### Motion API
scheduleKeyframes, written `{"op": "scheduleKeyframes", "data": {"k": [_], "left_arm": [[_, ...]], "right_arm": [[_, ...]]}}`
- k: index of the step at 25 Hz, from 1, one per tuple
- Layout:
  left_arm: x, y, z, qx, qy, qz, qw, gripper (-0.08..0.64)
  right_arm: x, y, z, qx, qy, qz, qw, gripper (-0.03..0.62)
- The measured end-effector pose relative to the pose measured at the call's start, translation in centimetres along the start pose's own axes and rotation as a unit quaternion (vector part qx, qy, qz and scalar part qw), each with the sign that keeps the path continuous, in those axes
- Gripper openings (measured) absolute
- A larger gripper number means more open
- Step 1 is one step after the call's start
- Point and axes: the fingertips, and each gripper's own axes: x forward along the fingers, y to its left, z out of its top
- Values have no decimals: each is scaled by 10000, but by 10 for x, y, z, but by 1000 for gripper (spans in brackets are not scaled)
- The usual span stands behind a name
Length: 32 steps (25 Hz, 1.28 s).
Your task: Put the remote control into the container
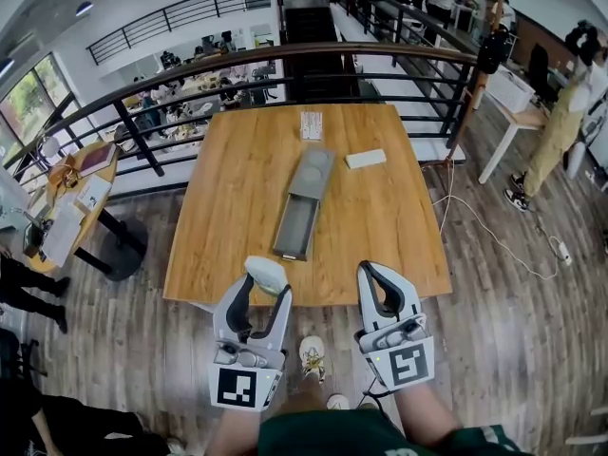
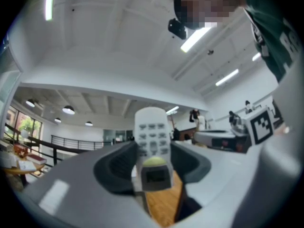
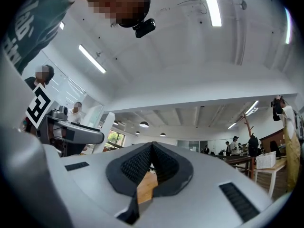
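A white remote control is held in my left gripper, which is shut on it at the table's near edge. In the left gripper view the remote stands upright between the dark pads, buttons facing the camera, its top poking out past the jaws. The long grey container lies open on the middle of the wooden table, well beyond both grippers. My right gripper hovers at the near edge to the right, and its pads meet at the tip with nothing between them. Both grippers tilt upward.
A small white box lies right of the container's far end, and a printed sheet lies at the far edge. A black railing runs behind the table. A cable trails on the floor at right. A person stands far right.
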Motion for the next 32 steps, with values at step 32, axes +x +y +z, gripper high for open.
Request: {"op": "scheduleKeyframes", "data": {"k": [32], "left_arm": [[200,102,-60,-458,96,-571,9973,218]], "right_arm": [[201,-79,-77,-233,232,-349,9989,17]]}}
